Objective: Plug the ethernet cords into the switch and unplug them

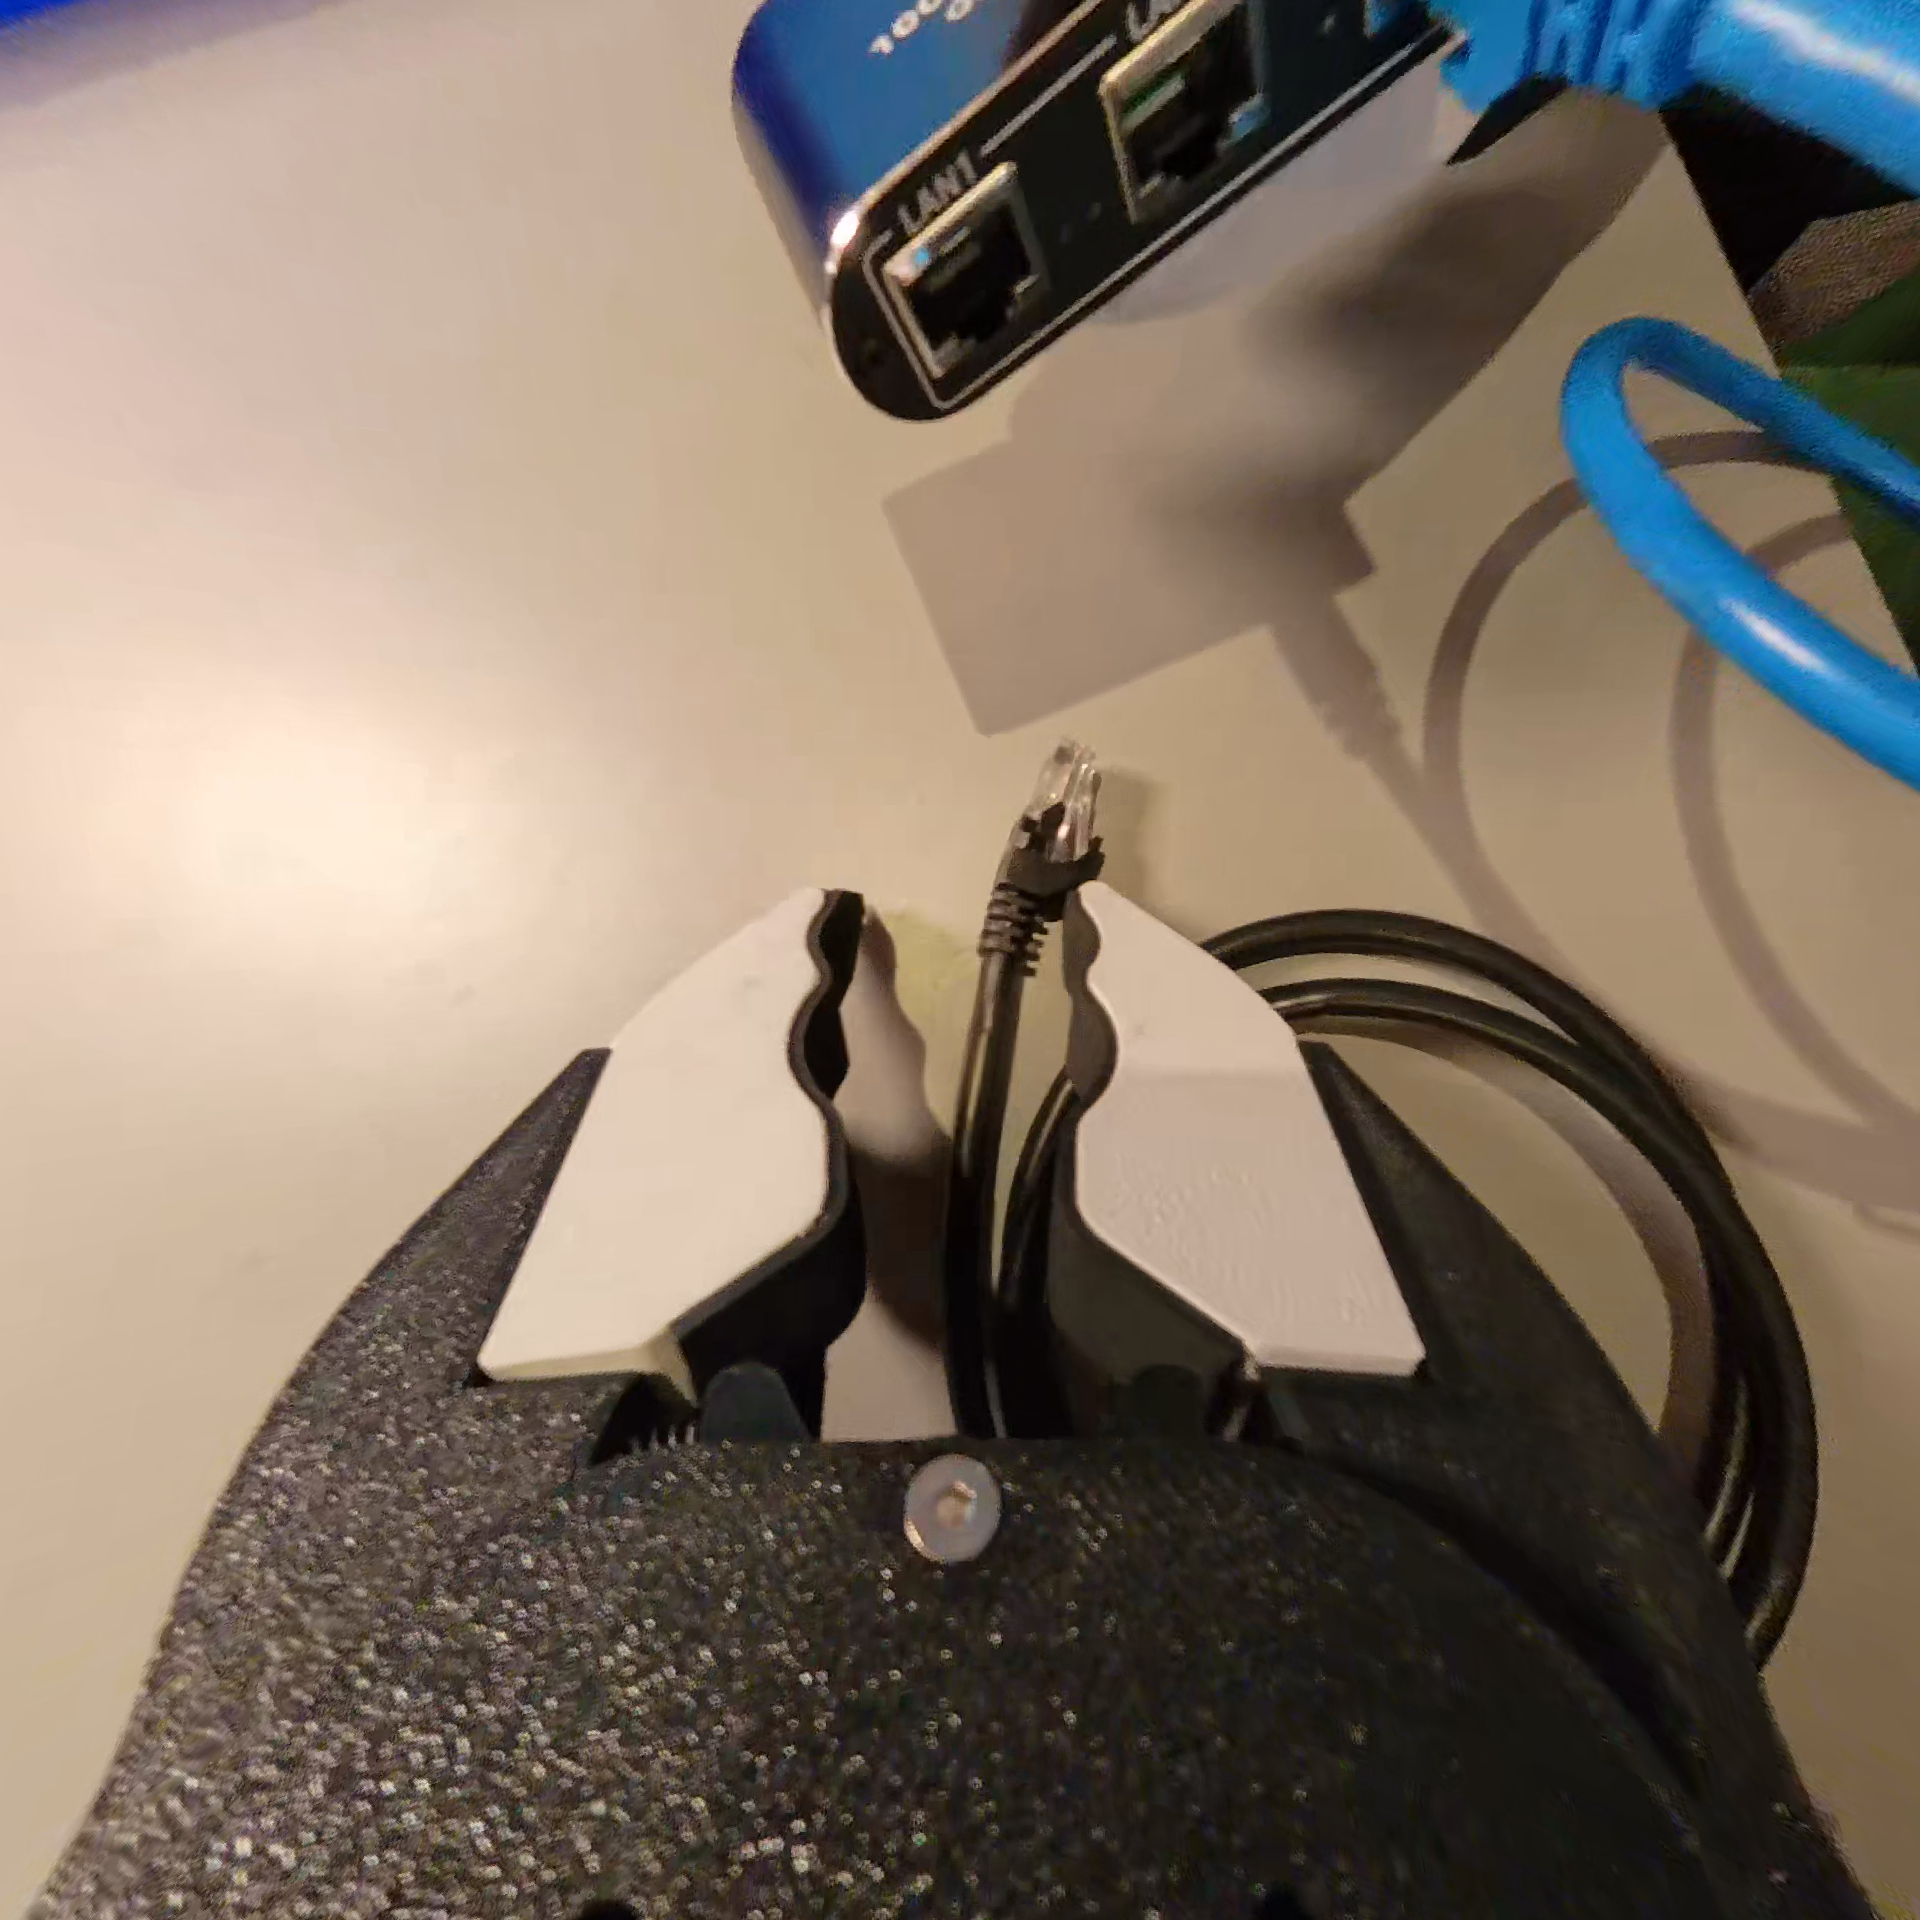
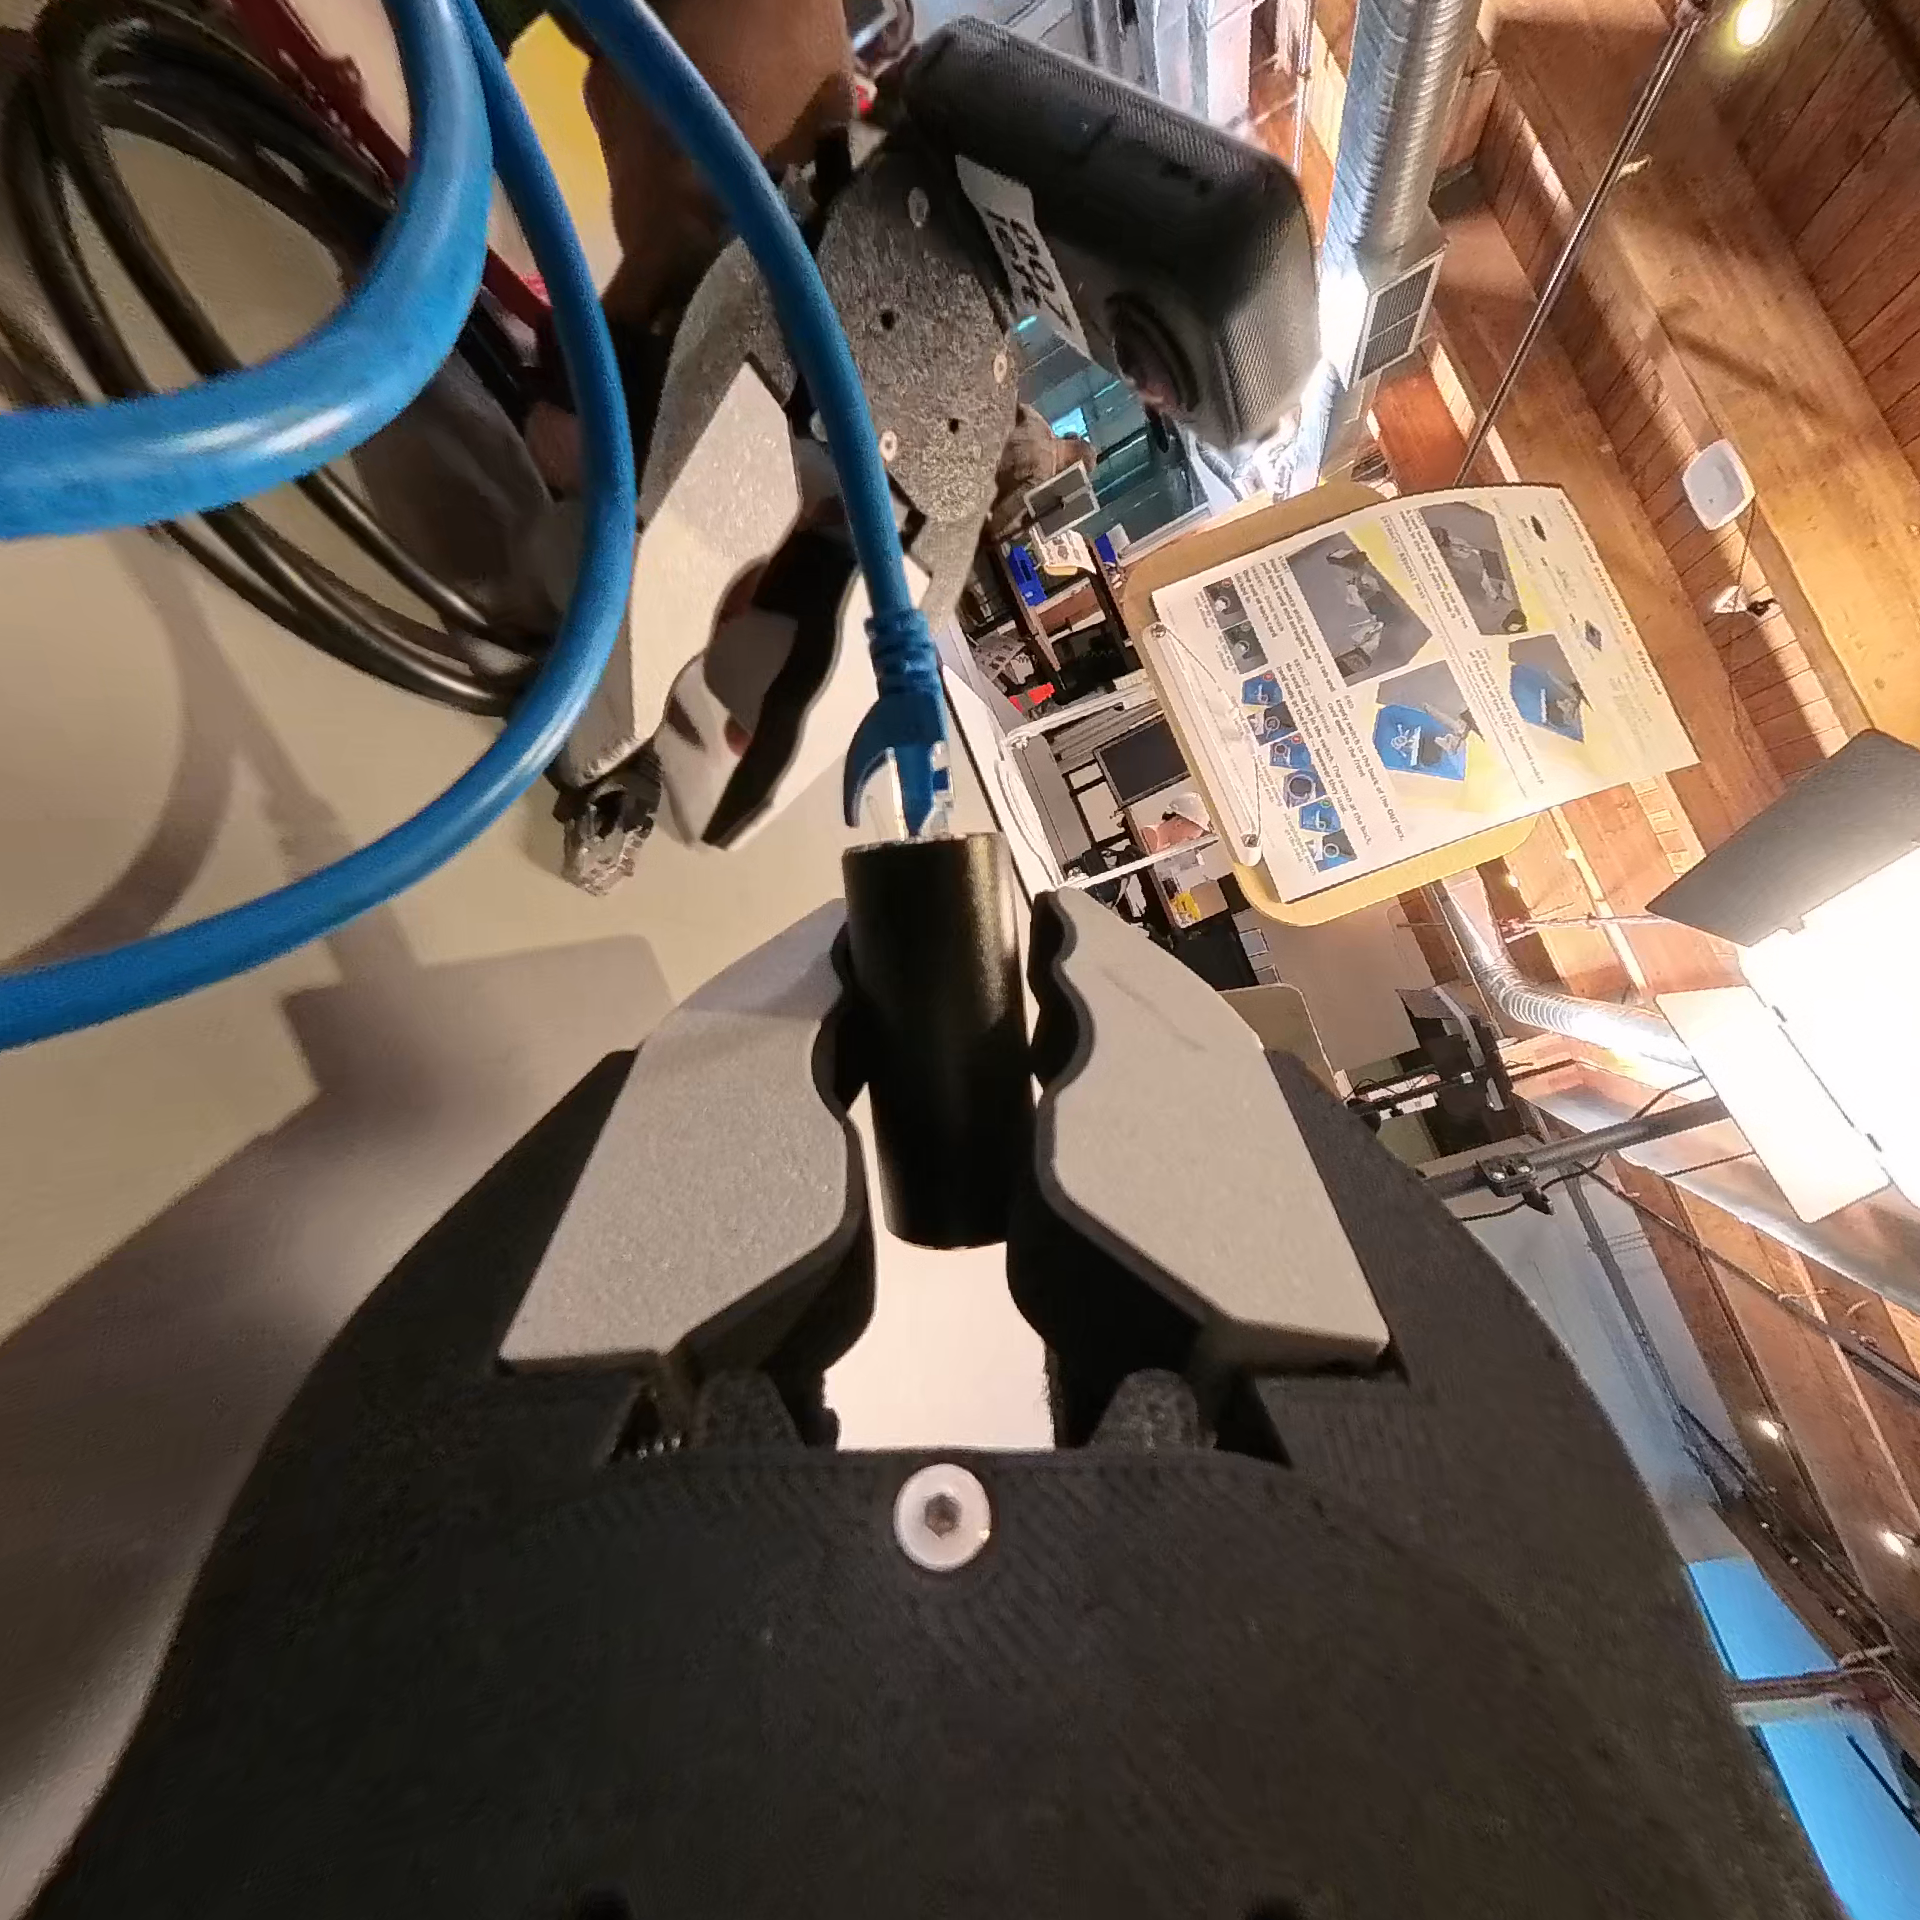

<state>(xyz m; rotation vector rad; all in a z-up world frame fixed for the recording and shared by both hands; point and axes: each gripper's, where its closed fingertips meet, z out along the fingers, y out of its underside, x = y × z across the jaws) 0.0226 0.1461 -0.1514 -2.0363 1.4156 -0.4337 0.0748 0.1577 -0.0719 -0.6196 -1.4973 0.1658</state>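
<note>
The switch [image 1: 1049, 197] has a blue body and a black face with empty ports; it hangs tilted above the beige table [image 1: 364, 623]. My right gripper [image 2: 940, 925] is shut on the switch [image 2: 935, 1039], seen edge-on. A blue ethernet cord [image 1: 1662, 62] is plugged into its far port, and its plug [image 2: 904, 758] shows in the right wrist view. My left gripper [image 1: 961, 920] is open and low over the table. The black ethernet cord's plug [image 1: 1065, 821] lies between its fingertips, close to the right finger [image 1: 1164, 1039]. The left gripper [image 2: 727, 675] also shows in the right wrist view.
The black cord [image 1: 1558, 1195] coils on the table right of my left gripper. The blue cord loops [image 1: 1683, 561] near the table's right edge. An instruction board [image 2: 1403, 675] and a bright lamp [image 2: 1818, 1039] stand beyond the table. Spacing between my two grippers at the tips: around 10 cm.
</note>
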